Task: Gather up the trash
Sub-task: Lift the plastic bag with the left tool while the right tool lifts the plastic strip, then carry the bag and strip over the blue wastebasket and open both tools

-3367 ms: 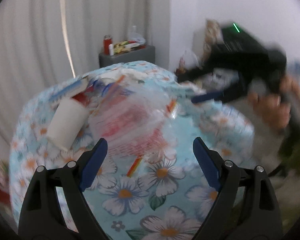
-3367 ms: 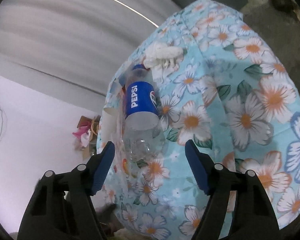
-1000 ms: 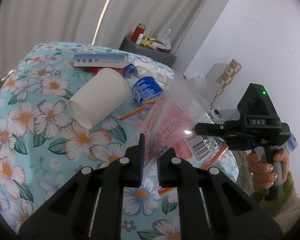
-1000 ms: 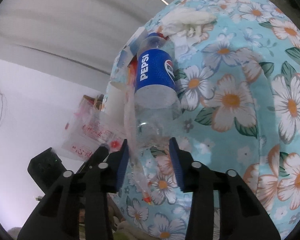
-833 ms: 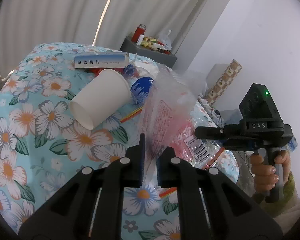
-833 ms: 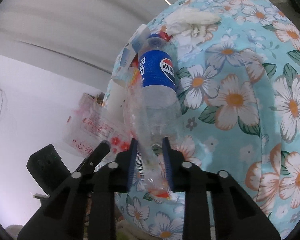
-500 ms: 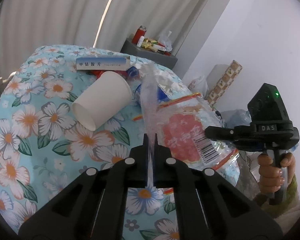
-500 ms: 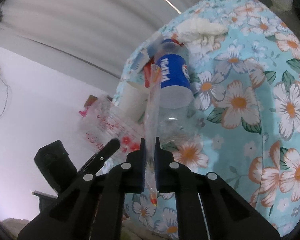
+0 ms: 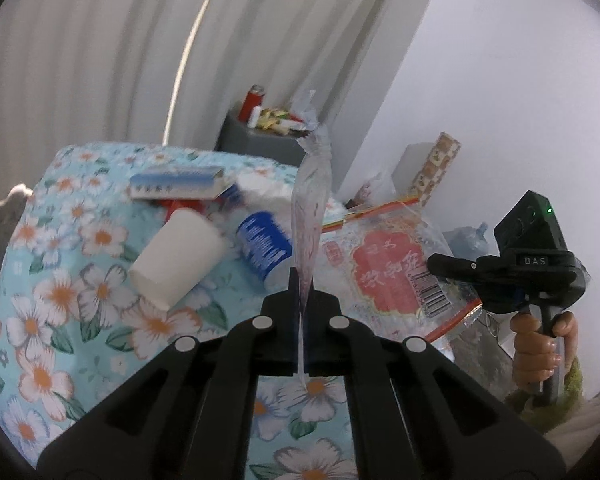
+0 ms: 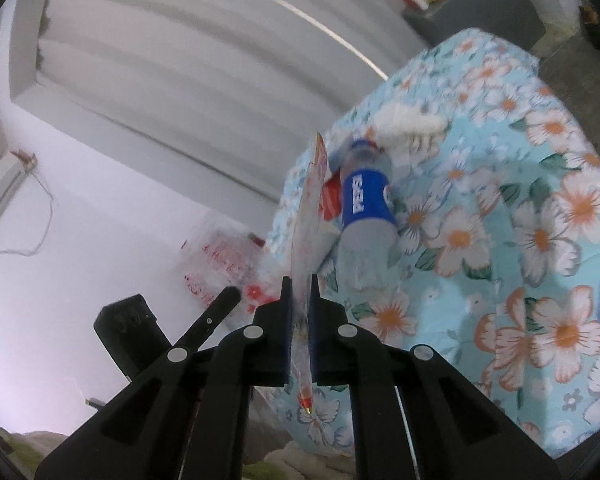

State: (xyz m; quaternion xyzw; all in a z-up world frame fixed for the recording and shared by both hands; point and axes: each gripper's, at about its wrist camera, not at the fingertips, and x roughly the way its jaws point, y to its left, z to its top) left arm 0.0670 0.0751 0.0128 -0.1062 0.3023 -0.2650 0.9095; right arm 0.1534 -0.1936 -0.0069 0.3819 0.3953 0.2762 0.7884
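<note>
**Both grippers pinching one clear plastic bag over the floral desk**

Left wrist view: your left gripper [image 9: 302, 296] has its fingers closed on an edge of the clear plastic bag [image 9: 384, 276], the film running up from between them in a thin twisted strip. The bag's printed red panel and barcode face this camera, spread toward your right gripper [image 9: 440, 262], which holds the far side off the desk's right edge; your right hand [image 9: 540, 350] is on its handle. On the floral desk [image 9: 60, 280] lie a white paper cup [image 9: 178, 256] on its side, a blue-label bottle [image 9: 264, 244] just right of it, and a blue-white box [image 9: 178, 188] behind them. A grey cabinet [image 9: 260, 144] with a red can stands behind.

Right wrist view: your right gripper [image 10: 300, 300] fingers are clamped on the bag [image 10: 306, 220], seen edge-on here. Only this view shows the Pepsi label on the bottle [image 10: 366, 204] and the crumpled white tissue [image 10: 408, 124] beyond its cap. The left gripper [image 10: 220, 308] sits lower left, with blurred red print on the bag above it.
</note>
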